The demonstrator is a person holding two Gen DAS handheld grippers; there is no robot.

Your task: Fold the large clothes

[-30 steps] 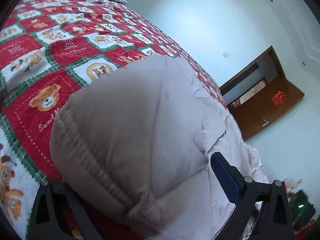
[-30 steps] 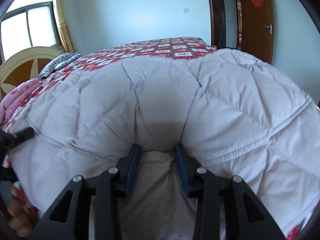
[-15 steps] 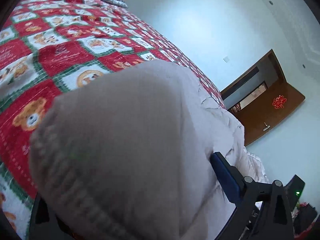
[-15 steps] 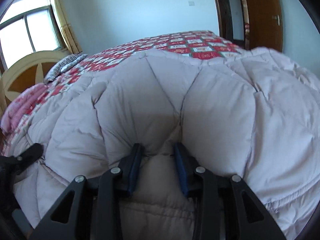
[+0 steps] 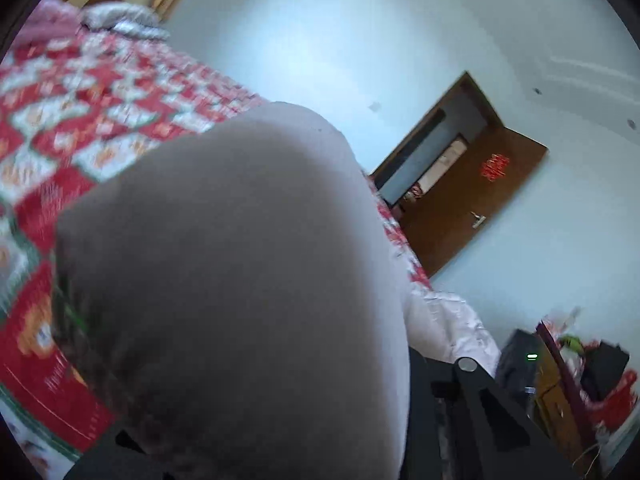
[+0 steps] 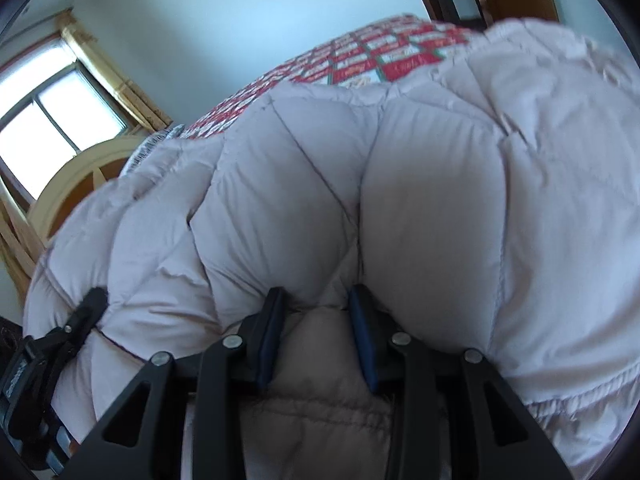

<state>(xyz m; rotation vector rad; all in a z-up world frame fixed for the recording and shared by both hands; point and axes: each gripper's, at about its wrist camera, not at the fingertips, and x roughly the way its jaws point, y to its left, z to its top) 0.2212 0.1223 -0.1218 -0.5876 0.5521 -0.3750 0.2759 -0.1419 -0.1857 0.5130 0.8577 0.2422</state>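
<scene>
A pale quilted puffer coat (image 6: pixel 420 184) lies on a bed with a red patterned bedspread (image 5: pixel 80 128). My right gripper (image 6: pixel 318 308) is shut on a bunched fold of the coat, its blue pads (image 6: pixel 362 332) pinching the fabric. In the left wrist view the coat (image 5: pixel 240 280) bulges over my left gripper (image 5: pixel 256 452) and hides its fingertips; the coat sits between the fingers. The left gripper also shows in the right wrist view (image 6: pixel 86 312), at the coat's left edge.
A wooden headboard (image 6: pixel 76 184) and a window (image 6: pixel 52 116) are at the bed's far end. An open brown door (image 5: pixel 472 200) is in the wall past the bed. Dark cluttered furniture (image 5: pixel 568 376) stands near the bed's corner.
Both grippers have lifted and tilted upward with the coat. The coat now bulges higher and fills more of both views, and the left gripper's blue pad is covered.
</scene>
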